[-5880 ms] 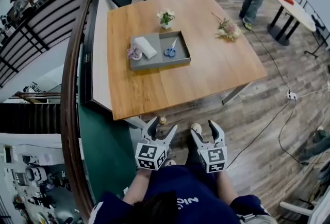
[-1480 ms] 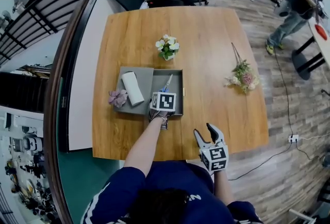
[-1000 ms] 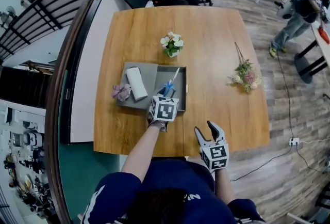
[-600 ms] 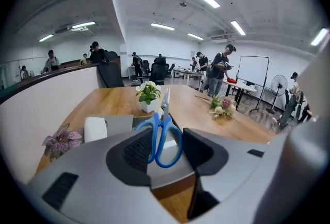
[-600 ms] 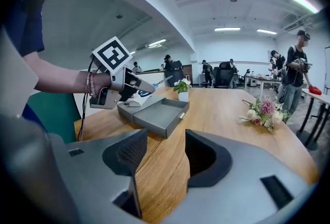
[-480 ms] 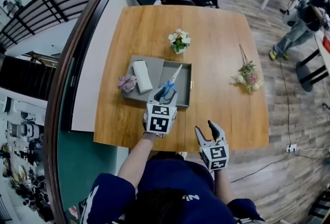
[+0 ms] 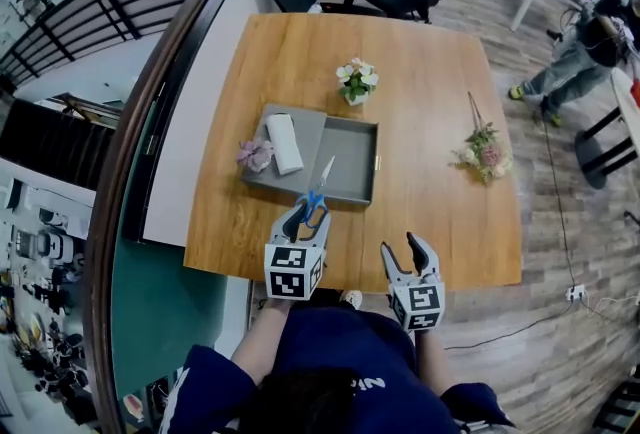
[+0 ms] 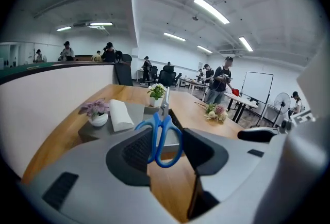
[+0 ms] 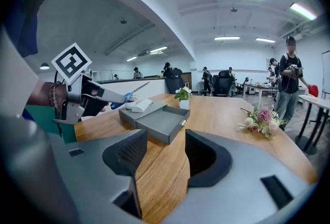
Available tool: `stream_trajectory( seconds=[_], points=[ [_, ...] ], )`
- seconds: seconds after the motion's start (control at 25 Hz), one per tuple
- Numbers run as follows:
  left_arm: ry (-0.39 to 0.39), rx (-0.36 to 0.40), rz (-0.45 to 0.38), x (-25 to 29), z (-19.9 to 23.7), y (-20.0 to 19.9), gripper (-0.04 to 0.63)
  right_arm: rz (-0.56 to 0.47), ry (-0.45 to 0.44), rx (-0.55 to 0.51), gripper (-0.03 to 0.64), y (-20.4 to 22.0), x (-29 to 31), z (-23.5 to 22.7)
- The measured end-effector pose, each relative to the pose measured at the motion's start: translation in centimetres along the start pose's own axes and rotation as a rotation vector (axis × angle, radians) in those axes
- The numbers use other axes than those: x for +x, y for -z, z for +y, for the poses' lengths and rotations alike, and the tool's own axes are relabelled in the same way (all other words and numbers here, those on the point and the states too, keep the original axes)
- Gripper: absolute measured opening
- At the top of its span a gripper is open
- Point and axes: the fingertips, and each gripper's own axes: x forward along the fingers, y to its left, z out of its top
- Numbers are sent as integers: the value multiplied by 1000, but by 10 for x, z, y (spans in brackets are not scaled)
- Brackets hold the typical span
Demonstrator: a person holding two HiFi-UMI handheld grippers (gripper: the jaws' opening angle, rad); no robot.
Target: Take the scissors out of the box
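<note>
The blue-handled scissors hang in the air over the table's near part, blades pointing toward the grey box. My left gripper is shut on their handles. In the left gripper view the scissors stand between the two pads, blades up and away. In the right gripper view the scissors stick out of the left gripper in front of the box. My right gripper hovers open at the table's near edge with nothing between its fingers.
A white roll and a small purple flower pot sit on the box's left half. A white flower pot stands behind the box. A bouquet lies at the right. Office chairs and people are beyond the table.
My left gripper has lifted the scissors up out of the box and drawn them back toward the near table edge. The right gripper has stayed put.
</note>
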Motion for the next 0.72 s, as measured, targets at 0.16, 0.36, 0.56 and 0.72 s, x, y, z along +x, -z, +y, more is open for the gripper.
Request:
stream_trajectory(
  seconds=[0.16,0.36,0.56,0.72],
  points=[
    [-36,-19,9,-20,5,23,192,-9,0,-9,238,-1,-2,2],
    [-59,-21,-7,-28,9,25,192,-18,-12,-26,238,-3,-2,7],
    [-49,-9,-58,-32,0,17,192,-43,-14,-35,211,-8,-4,10],
    [-31,-10,-83,-36,-9,18,192,-75,-7,-24,124,-14,-6,11]
  ],
)
